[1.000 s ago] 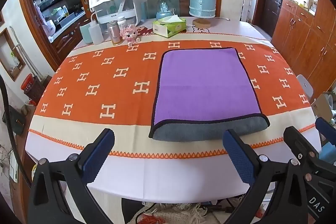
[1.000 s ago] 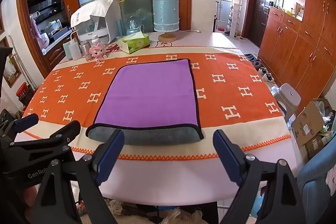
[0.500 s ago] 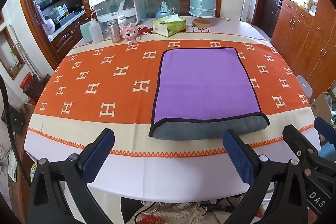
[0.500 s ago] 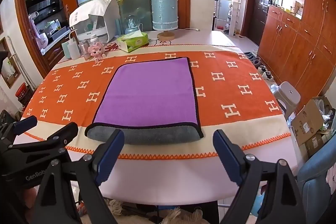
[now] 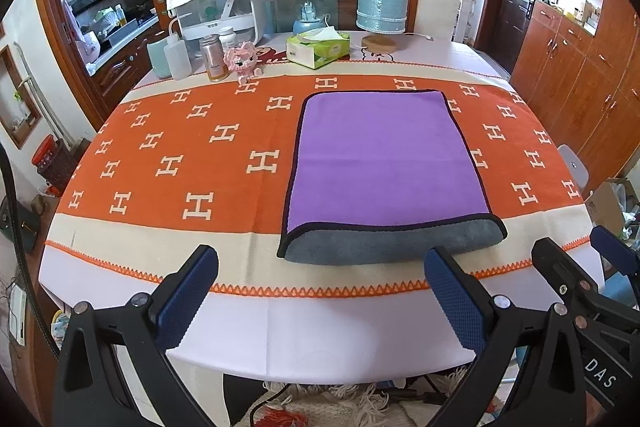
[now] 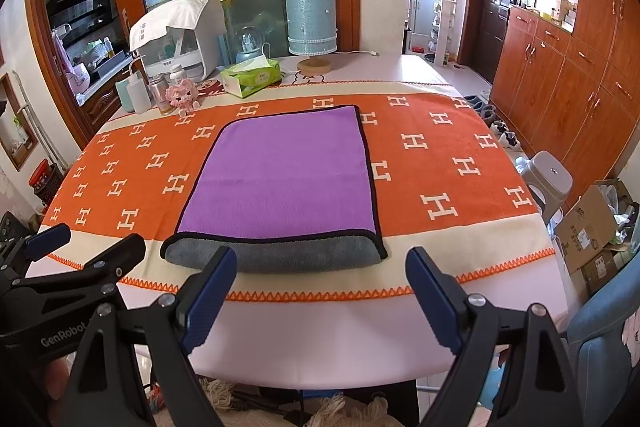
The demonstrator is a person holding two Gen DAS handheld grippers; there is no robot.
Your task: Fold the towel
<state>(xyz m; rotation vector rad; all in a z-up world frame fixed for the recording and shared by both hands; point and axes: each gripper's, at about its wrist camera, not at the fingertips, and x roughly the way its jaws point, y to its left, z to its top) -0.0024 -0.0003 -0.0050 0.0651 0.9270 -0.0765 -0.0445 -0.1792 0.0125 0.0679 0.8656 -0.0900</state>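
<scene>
A purple towel [image 5: 380,159] with a black hem lies folded flat on the orange patterned tablecloth [image 5: 160,147]; its grey underside shows as a rounded fold at the near edge. It also shows in the right wrist view [image 6: 288,175]. My left gripper [image 5: 320,295] is open and empty, held back off the table's near edge, left of the towel's middle. My right gripper [image 6: 320,291] is open and empty, just short of the grey fold. Each gripper shows at the other view's edge.
At the table's far side stand a tissue box [image 5: 318,49], bottles [image 5: 178,59], a pink toy [image 5: 242,61], a blue lamp [image 5: 384,7] and a white appliance [image 5: 224,7]. A grey stool [image 6: 550,179] and cardboard boxes [image 6: 592,227] stand at the right.
Both grippers have drawn back slightly from the table; the towel lies as before.
</scene>
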